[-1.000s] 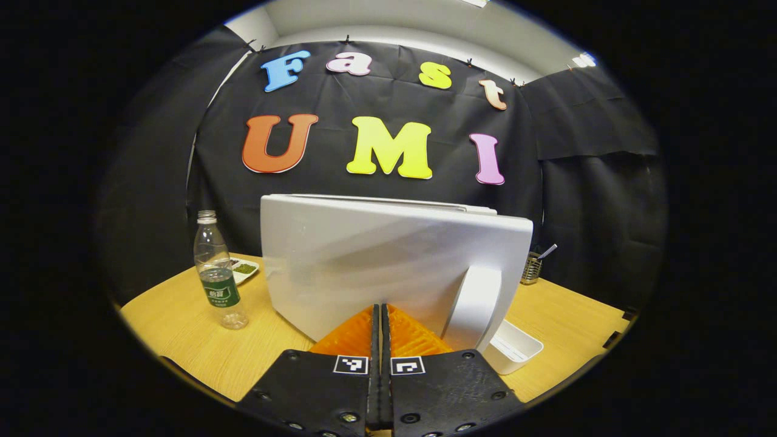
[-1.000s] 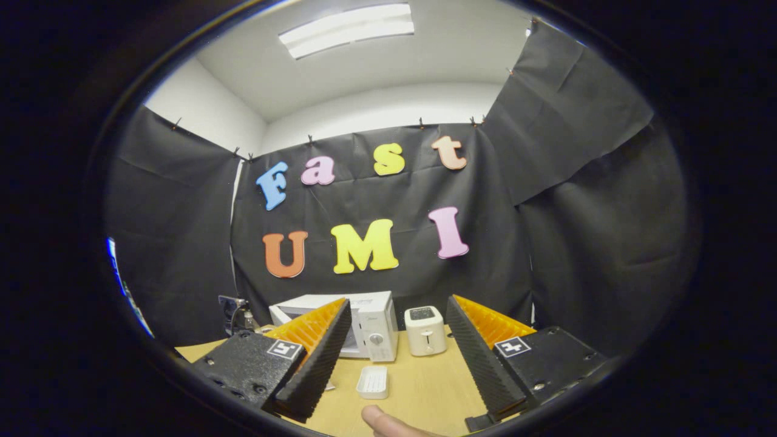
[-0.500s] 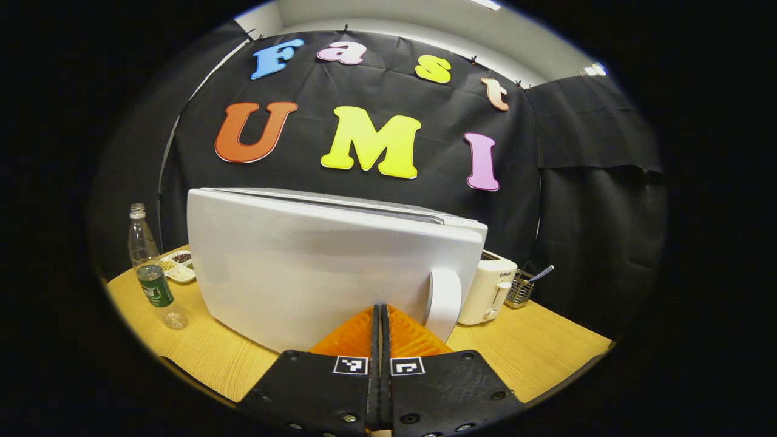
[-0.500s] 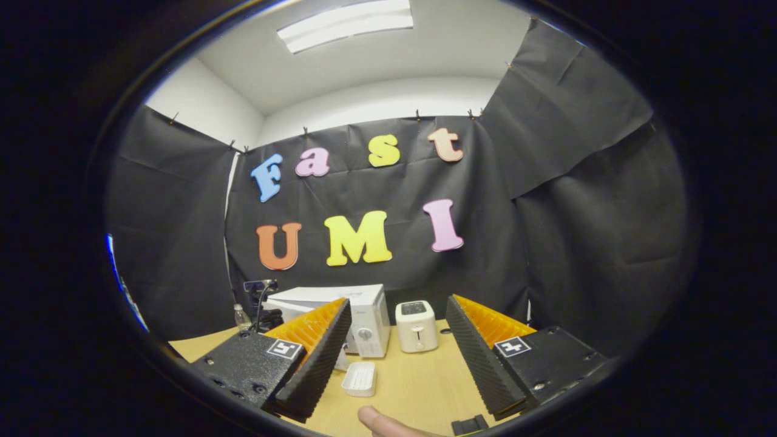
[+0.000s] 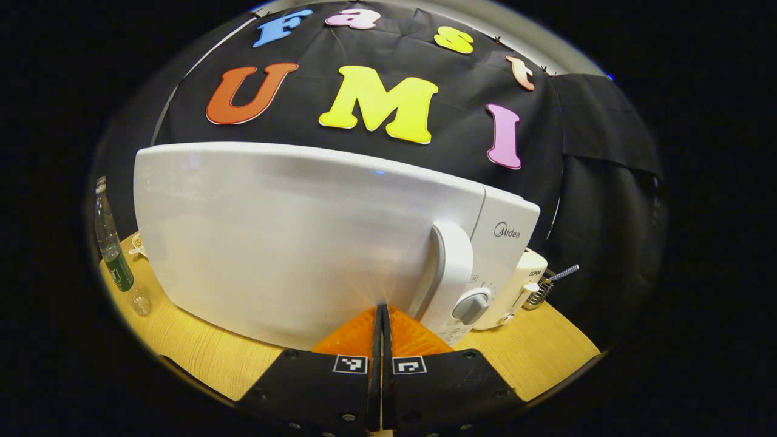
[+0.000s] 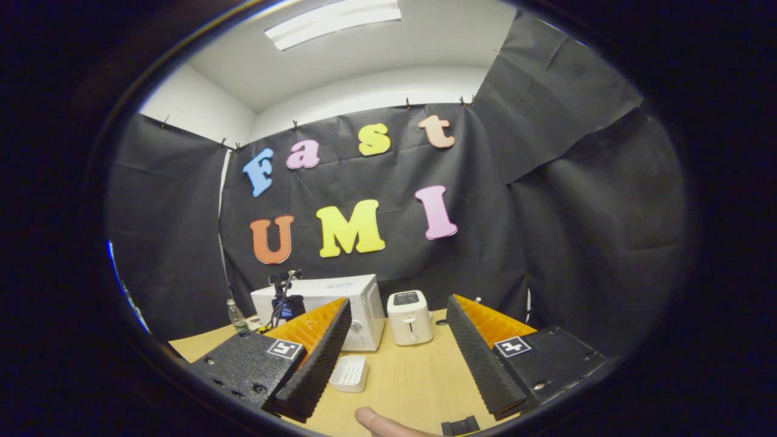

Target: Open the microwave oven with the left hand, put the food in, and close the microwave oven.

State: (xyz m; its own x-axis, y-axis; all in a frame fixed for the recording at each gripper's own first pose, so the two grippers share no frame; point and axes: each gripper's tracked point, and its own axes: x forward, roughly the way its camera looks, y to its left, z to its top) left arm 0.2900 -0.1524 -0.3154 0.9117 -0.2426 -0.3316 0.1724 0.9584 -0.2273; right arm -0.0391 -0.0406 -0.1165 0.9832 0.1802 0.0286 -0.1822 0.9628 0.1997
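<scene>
In the left gripper view, a plastic bottle [image 5: 112, 258] is standing upright at the far left on the wooden table [image 5: 200, 358], with a small dish [image 5: 137, 244] peeking out just behind it, beside the corner of the microwave [image 5: 303, 243]. The microwave is sitting on the table right in front of me, its white door [image 5: 285, 237] lying flush with the front, so it looks closed. I am holding my left gripper [image 5: 381, 315] with its two fingers pressed together, nothing between them, and the tips are resting at the lower part of the door, just left of the upright handle [image 5: 452, 273]. I cannot tell whether the tips are actually touching the door. Right of the handle is the control panel with a round knob [image 5: 472, 308]. Beyond that, a white toaster [image 5: 516, 291] is standing just beside the microwave, and a wire holder [image 5: 540, 294] with a straw-like stick is sitting next to it at the table's back edge.

In the right gripper view, my right gripper [image 6: 397, 352] is hovering well back from the table with its fingers spread wide apart and empty. Between them, farther off, I am seeing the microwave [image 6: 340, 312], the toaster [image 6: 410, 315] to its right, and a small white tray [image 6: 350, 373] lying on the table [image 6: 413, 382] in front of the microwave. The other gripper [image 6: 284, 303] is showing against the door. A fingertip [image 6: 376, 422] is poking in at the bottom edge. I cannot see the food.
</scene>
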